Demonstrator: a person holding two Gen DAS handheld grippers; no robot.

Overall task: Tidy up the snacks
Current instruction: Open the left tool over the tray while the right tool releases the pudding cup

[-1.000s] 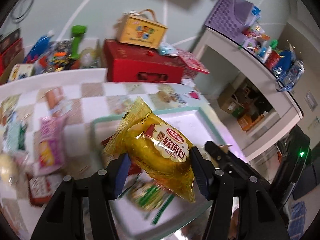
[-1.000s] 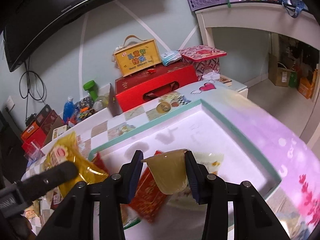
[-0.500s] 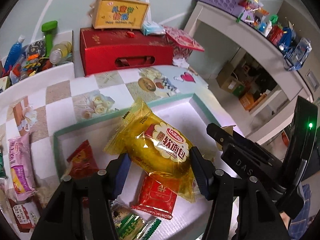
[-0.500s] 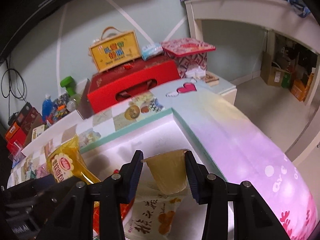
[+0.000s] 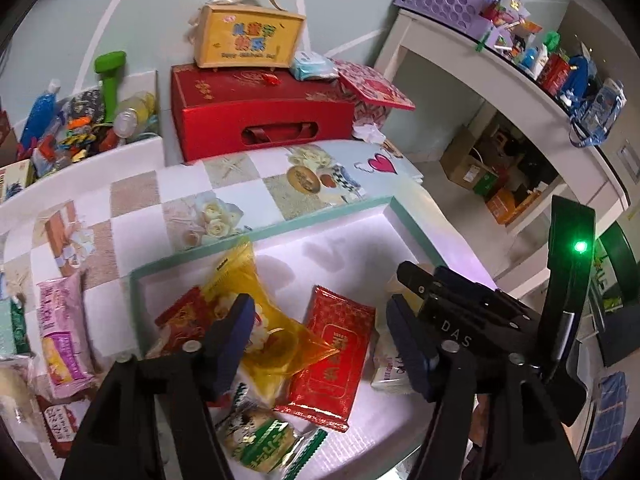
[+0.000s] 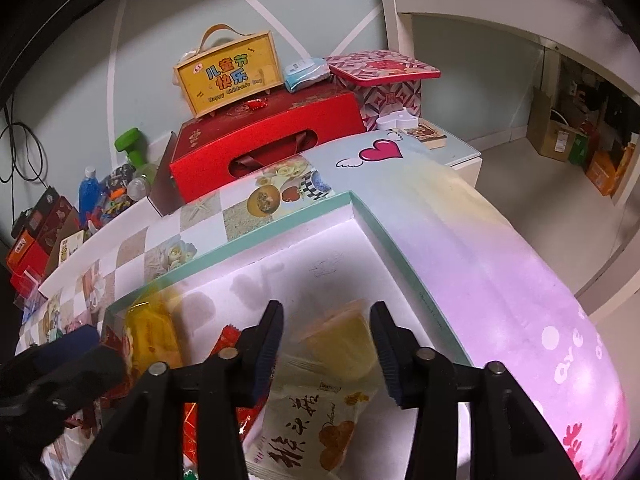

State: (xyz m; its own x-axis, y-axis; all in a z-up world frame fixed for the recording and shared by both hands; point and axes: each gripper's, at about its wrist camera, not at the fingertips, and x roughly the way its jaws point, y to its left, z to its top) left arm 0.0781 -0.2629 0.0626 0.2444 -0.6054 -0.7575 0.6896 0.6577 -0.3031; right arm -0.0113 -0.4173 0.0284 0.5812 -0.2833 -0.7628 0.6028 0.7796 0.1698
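Over the shallow white tray with the teal rim [image 5: 280,230]: our left gripper [image 5: 320,330] and right gripper [image 6: 326,340] are both opening, pads clear. The yellow plastic bread packet [image 5: 272,320] and translucent jelly cup [image 6: 344,338] drop among the tray's packets. We should lift straight up, avoiding snagging wrappers.

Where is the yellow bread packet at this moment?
In the left wrist view, the yellow bread packet lies inside the white tray, on its left side, partly overlapping the red packet.

place: we read a lived-in home | cues: gift boxes [image 5: 264,120], white shelf [image 5: 500,80] clutter, floor cartons [image 6: 560,138], patterned counter [image 5: 224,192]
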